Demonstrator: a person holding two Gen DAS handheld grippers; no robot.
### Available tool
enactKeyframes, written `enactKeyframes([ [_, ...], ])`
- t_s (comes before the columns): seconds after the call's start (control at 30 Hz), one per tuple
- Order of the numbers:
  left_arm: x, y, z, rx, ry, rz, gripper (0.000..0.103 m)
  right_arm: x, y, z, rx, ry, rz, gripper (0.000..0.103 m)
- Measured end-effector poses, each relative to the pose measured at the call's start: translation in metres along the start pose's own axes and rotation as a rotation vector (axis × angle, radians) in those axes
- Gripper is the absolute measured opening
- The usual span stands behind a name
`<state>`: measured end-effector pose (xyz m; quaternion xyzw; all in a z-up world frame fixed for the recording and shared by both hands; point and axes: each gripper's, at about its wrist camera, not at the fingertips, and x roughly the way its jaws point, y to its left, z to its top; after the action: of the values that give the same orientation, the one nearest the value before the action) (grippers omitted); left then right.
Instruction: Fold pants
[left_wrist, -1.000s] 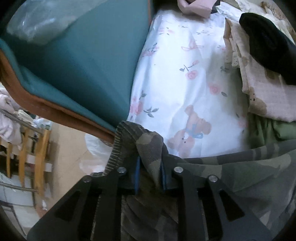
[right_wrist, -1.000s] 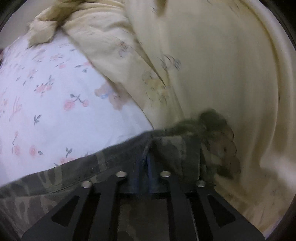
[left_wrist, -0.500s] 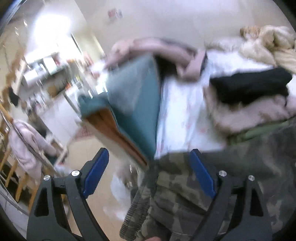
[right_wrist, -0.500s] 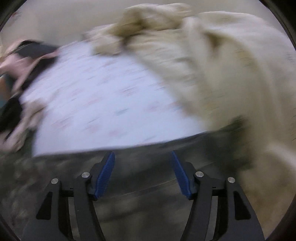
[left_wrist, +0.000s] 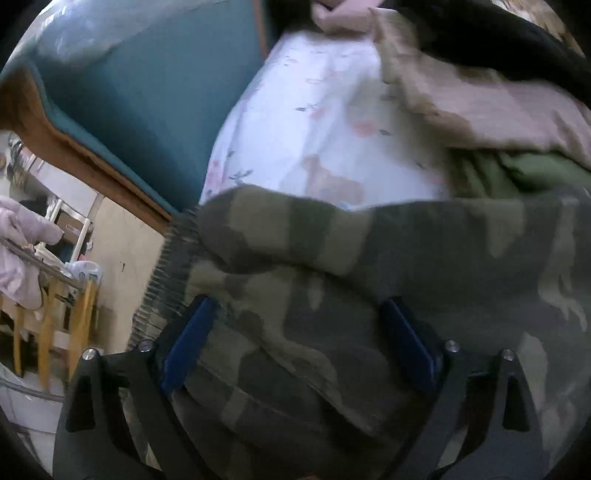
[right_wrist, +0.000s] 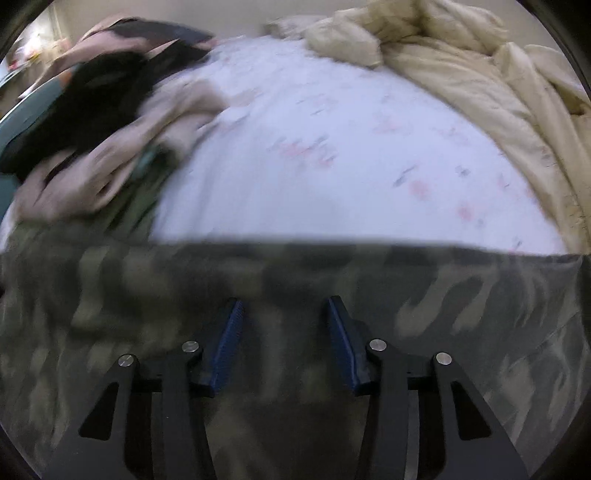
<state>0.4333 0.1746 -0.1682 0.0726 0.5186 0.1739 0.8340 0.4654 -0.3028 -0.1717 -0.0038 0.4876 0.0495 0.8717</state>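
The camouflage pants (left_wrist: 388, 258) lie folded along the near edge of the bed and fill the lower half of both views; they also show in the right wrist view (right_wrist: 147, 280). My left gripper (left_wrist: 299, 325) is open, its blue pads spread wide just above the pants' ribbed waistband end. My right gripper (right_wrist: 284, 317) is open over the pants' flat middle, holding nothing. Both views are blurred by motion.
The bed has a white floral sheet (right_wrist: 332, 147). A pile of pink, black and green clothes (left_wrist: 498, 92) lies on it; the pile also shows in the right wrist view (right_wrist: 103, 110). A cream duvet (right_wrist: 480, 74) is bunched at the far right. A teal cushion (left_wrist: 147, 92) borders the bed's left edge.
Both grippers were shut on the pants' edge a second ago. They have let go and opened, and both have pulled back toward me, with the pants left lying on the bed.
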Motion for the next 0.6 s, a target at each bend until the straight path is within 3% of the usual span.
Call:
enactKeyframes([
  [0.03,0.0,-0.003,-0.001,0.028,-0.019,0.021,0.096,0.004,-0.007,0.008,0.022,-0.011,-0.066,0.054],
  [0.13,-0.012,-0.007,0.0,0.054,-0.032,0.046,0.096,0.0,-0.032,0.018,0.109,0.005,0.029,0.055],
  [0.27,-0.041,0.002,-0.005,0.016,-0.066,-0.061,0.095,-0.05,-0.069,0.013,0.065,-0.115,-0.019,0.058],
  [0.33,-0.056,0.006,-0.01,0.024,-0.095,-0.087,0.095,-0.067,-0.112,0.006,0.084,-0.125,-0.123,0.058],
  [0.43,-0.068,0.01,-0.013,0.019,-0.098,-0.113,0.095,-0.058,-0.182,-0.003,0.2,-0.032,-0.243,0.049],
  [0.53,-0.055,0.004,-0.023,0.042,-0.061,-0.091,0.095,-0.03,-0.235,-0.012,0.32,0.087,-0.236,0.031],
  [0.6,-0.046,0.004,-0.032,0.057,-0.036,-0.07,0.096,-0.022,-0.244,-0.011,0.307,0.076,-0.278,0.031],
])
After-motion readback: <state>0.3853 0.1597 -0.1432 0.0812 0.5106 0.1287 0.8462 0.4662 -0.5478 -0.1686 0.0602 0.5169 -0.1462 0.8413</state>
